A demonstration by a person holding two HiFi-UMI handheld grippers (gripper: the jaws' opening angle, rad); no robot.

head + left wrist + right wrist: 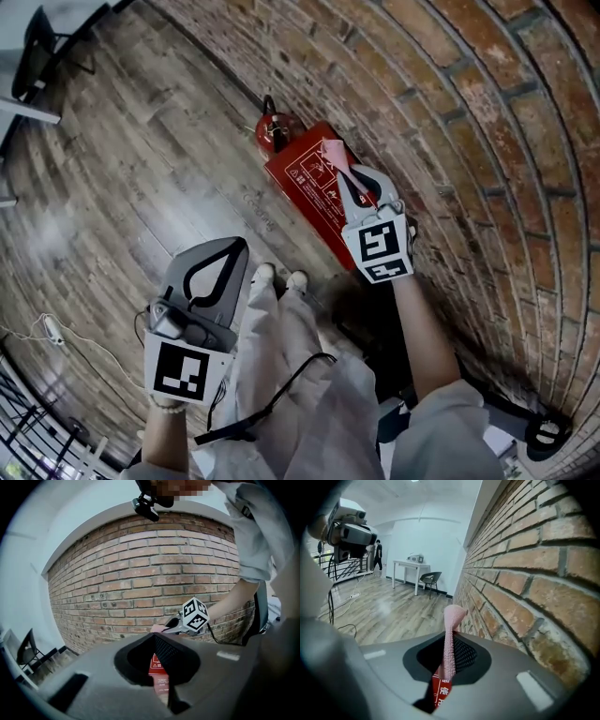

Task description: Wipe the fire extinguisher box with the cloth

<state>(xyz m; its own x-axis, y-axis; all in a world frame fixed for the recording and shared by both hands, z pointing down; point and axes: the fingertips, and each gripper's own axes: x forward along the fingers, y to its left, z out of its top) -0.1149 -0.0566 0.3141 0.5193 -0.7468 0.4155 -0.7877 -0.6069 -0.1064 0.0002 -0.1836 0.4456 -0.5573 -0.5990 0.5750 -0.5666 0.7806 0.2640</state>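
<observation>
The red fire extinguisher box (pixel 307 184) lies on the floor against the brick wall, label side up. A red extinguisher (pixel 275 130) stands at its far end. My right gripper (pixel 352 175) hovers over the box, shut on a pink cloth (pixel 332 154) that sticks out past its tips. In the right gripper view the cloth (pixel 450 637) stands up between the jaws of the right gripper (pixel 450 665), with the box (pixel 440 692) below. My left gripper (pixel 236 247) is held back near my legs, shut and holding nothing. Through the left gripper (pixel 157 638) the box (pixel 158 671) shows.
A curved brick wall (pixel 469 122) runs along the right. Wooden floor (pixel 141 159) spreads to the left. A chair (pixel 37 47) stands far left, a white cable (pixel 47 330) lies on the floor, and a table with a chair (pixel 417 576) stands farther off.
</observation>
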